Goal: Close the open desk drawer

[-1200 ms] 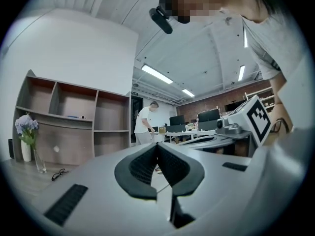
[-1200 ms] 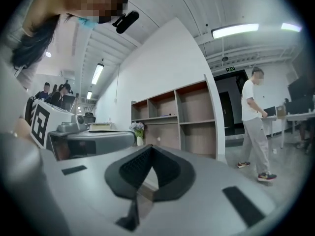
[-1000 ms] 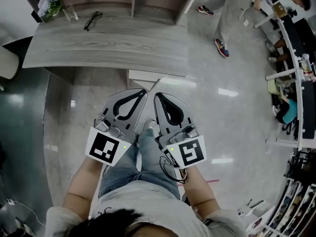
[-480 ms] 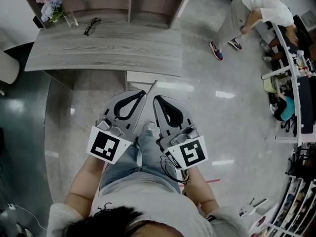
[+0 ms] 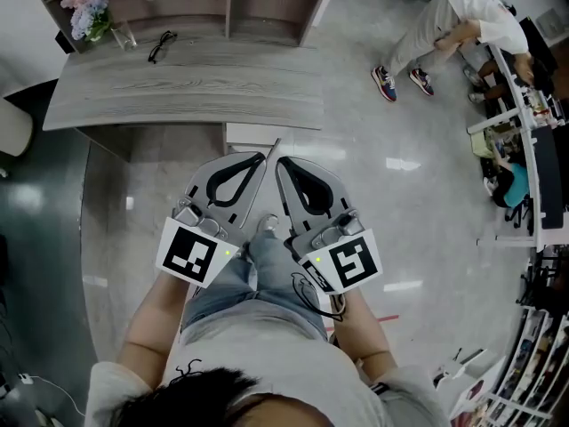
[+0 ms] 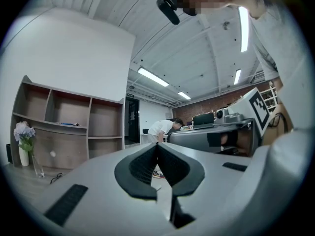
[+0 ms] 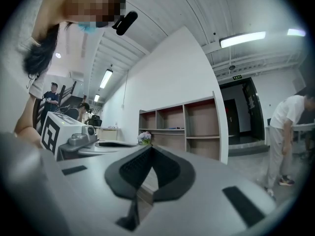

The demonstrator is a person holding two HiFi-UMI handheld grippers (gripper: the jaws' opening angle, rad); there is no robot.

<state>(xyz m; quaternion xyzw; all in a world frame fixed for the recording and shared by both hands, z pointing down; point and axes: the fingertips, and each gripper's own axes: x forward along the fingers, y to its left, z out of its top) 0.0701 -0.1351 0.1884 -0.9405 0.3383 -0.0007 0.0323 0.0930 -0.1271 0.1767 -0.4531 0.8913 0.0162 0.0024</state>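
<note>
A grey wood desk [image 5: 178, 87] stands ahead of me in the head view. Its white drawer [image 5: 253, 134] sticks out a little from under the near edge. Both grippers are held side by side over my knees, a short way back from the drawer. My left gripper [image 5: 261, 157] is shut, its black pads meeting at the tip [image 6: 157, 144], with nothing held. Next to it, my right gripper [image 5: 279, 161] is likewise shut and empty [image 7: 150, 148]. Neither one touches the drawer.
On the desk lie black glasses [image 5: 162, 43], a drinking glass [image 5: 127, 34] and a vase of flowers [image 5: 87, 12]. An open shelf unit [image 5: 231, 3] backs the desk. A person [image 5: 449, 29] bends over at the far right near other desks [image 5: 533, 140]. A white seat [image 5: 12, 127] is at the left.
The view has drifted so the desk sits slightly farther up. The person at the far right has stepped over and bent forward. Both grippers stay shut in about the same place.
</note>
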